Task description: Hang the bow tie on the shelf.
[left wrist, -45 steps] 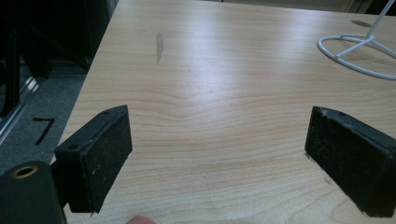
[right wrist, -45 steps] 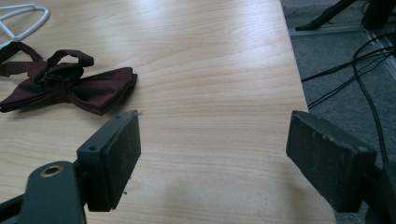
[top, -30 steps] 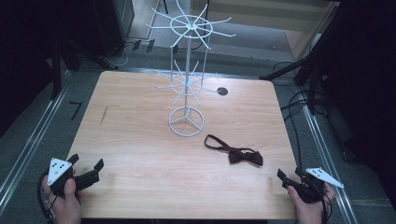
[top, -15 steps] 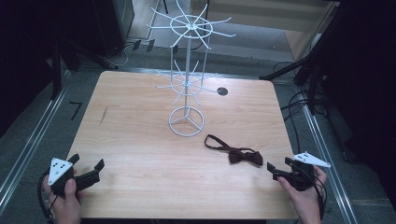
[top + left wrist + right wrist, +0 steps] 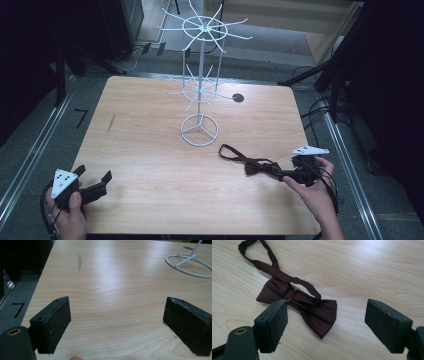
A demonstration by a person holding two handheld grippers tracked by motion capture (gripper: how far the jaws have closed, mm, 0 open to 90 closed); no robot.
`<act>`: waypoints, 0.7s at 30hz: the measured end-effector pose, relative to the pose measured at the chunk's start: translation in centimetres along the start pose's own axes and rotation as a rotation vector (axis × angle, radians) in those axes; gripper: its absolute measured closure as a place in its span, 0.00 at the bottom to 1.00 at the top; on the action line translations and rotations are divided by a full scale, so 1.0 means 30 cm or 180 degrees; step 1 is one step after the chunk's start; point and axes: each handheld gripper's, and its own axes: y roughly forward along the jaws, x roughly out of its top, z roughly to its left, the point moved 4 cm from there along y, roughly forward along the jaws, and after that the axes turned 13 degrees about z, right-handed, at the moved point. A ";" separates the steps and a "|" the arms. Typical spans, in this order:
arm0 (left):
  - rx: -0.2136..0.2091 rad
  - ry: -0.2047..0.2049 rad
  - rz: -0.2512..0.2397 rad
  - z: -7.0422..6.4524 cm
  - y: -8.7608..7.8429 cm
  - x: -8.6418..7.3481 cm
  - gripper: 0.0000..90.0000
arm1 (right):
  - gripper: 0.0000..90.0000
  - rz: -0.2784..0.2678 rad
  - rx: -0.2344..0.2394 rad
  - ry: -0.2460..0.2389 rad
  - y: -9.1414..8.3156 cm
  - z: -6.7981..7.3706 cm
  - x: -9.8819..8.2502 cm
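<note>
While wide open and empty, right hand-held gripper (image 5: 325,325) over bow tie (image 5: 299,305), left hand-held gripper (image 5: 116,327) likewise agape.

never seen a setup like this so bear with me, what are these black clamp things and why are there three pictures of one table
A person stands at a wooden table holding a hand-held two-jaw gripper in each hand. One picture is taken from above; the other two come from a camera riding on each gripper, looking along its black jaws. The left gripper is open over bare wood near the table's left front. The right gripper is open too, right at a dark red bow tie with a looped strap lying flat on the table. A white wire display stand with hooked arms stands behind it. Nothing is held.
</note>
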 end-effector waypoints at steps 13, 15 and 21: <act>-0.0009 0.0002 0.0000 0.000 0.000 0.000 0.09 | 0.21 0.0287 -0.0032 -0.0397 0.089 0.111 0.093; -0.0014 0.0000 0.0001 0.000 0.001 0.000 0.09 | 0.21 0.0298 -0.0037 -0.0408 0.095 0.117 0.101; -0.0023 -0.0008 0.0000 0.000 0.001 0.000 0.09 | 0.23 0.0375 -0.0016 -0.0445 0.127 0.144 0.142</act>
